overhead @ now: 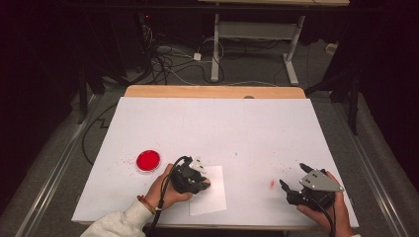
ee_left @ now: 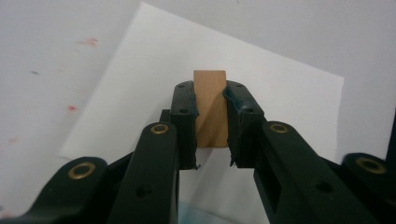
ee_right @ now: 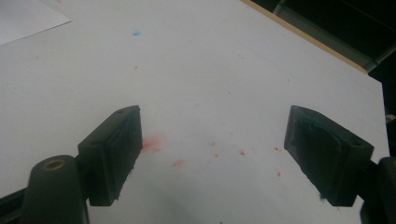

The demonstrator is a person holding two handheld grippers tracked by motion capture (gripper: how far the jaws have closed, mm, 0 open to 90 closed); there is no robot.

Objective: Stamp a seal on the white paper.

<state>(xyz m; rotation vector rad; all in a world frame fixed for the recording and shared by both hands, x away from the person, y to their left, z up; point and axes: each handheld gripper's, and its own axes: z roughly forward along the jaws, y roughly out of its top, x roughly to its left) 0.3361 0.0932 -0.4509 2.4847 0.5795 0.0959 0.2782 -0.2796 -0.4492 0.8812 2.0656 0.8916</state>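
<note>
A small wooden block point(ee_left: 210, 100) stands upright between the jaws of my left gripper point(ee_left: 211, 87), which is shut on it and presses its two side faces. Block and gripper hover just over a white sheet of paper point(ee_left: 285, 93). In the high view the left gripper point(overhead: 200, 183) sits at the near middle of the table, over the paper sheet point(overhead: 215, 198). My right gripper point(overhead: 292, 174) rests at the near right, open, its jaws point(ee_right: 215, 121) wide apart over bare table with nothing between them.
A round red dish point(overhead: 148, 160) lies left of the left hand. The white table cover point(overhead: 222, 123) carries red smudges point(ee_right: 152, 143) and a blue speck point(ee_right: 136, 33). A wooden table edge point(overhead: 212, 91) runs along the far side; cables and a desk frame lie beyond.
</note>
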